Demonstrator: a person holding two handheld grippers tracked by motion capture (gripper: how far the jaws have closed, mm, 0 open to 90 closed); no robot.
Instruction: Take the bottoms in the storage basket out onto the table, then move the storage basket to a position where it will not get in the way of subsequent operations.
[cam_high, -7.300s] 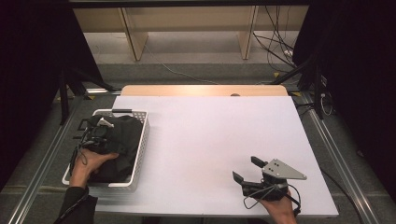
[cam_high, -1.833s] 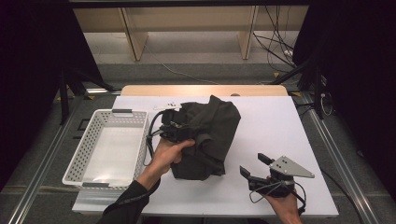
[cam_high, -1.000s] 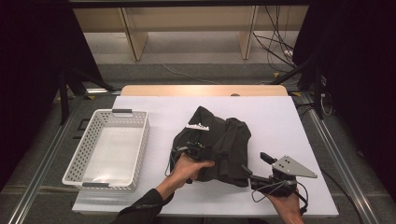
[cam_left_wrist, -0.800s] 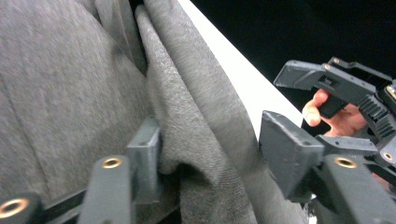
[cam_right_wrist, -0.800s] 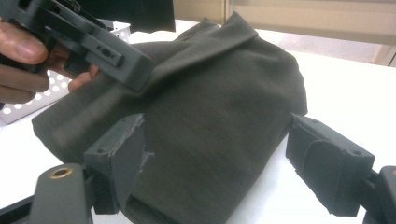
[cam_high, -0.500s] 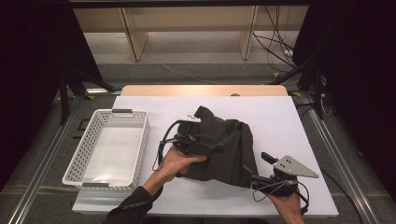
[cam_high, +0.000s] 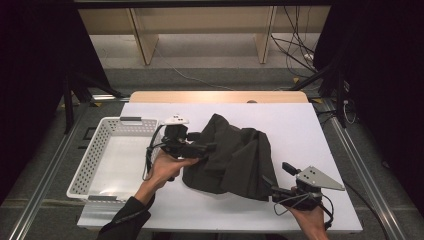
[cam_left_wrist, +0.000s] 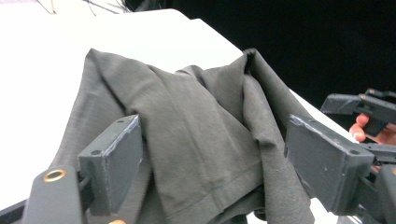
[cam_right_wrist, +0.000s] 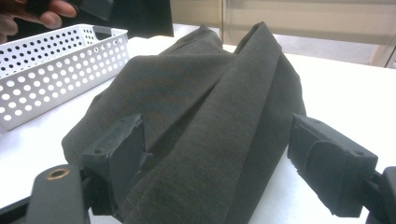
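A dark cloth (cam_high: 232, 157) lies bunched up in the middle of the white table (cam_high: 300, 125). The left gripper (cam_high: 202, 148) is at the cloth's 9 o'clock side, jaws wide open with cloth between them. The right gripper (cam_high: 276, 179) is at the cloth's 4 o'clock corner, jaws open too, around the cloth's edge. A white basket (cam_high: 92, 157) sits at 9 o'clock.

High view overhead; gripper views share garment (cam_high: 232, 157)
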